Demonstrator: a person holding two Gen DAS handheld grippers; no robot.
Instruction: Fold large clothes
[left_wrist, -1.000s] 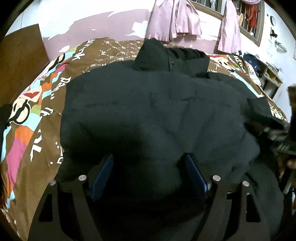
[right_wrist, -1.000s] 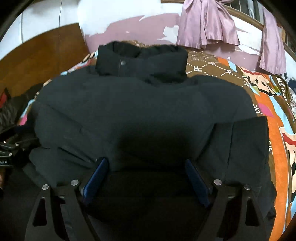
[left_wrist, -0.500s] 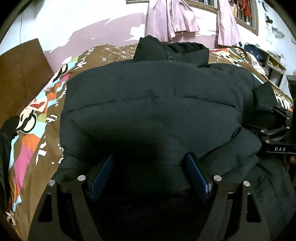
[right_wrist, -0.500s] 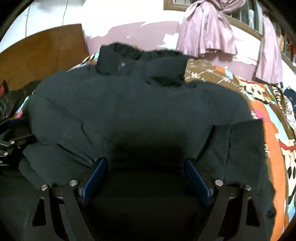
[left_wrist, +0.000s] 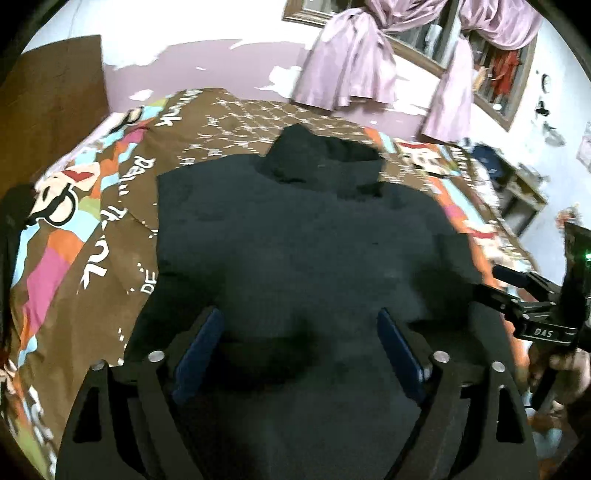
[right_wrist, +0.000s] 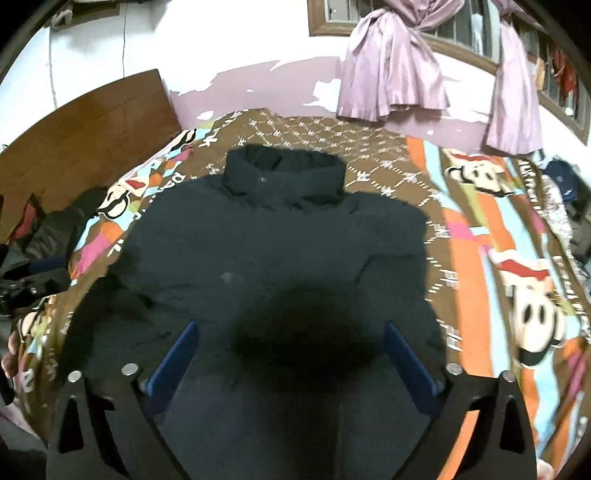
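My left gripper (left_wrist: 299, 347) is spread wide, its blue pads (left_wrist: 199, 343) well apart, and nothing sits between them. It hangs over the lower part of the black padded jacket (left_wrist: 303, 251); I cannot tell whether the fingertips touch the fabric. My right gripper (right_wrist: 291, 354) is spread just as wide, also holding nothing, poised over the same jacket (right_wrist: 273, 258) near its bottom edge.

The jacket lies flat on the bed, on top of a brown bedspread (right_wrist: 491, 266) printed with bright cartoon faces and stripes. Its stand-up collar (right_wrist: 284, 173) points away from me, toward the wall. In the left wrist view I see my right gripper (left_wrist: 517, 295) coming in from the right edge, beside the jacket's right side.

A wooden headboard (right_wrist: 85, 129) stands at the left of the bed, with a heap of dark clothes (right_wrist: 51, 236) just beside it. Pink curtains (right_wrist: 391, 62) hang tied at the window on the far wall.
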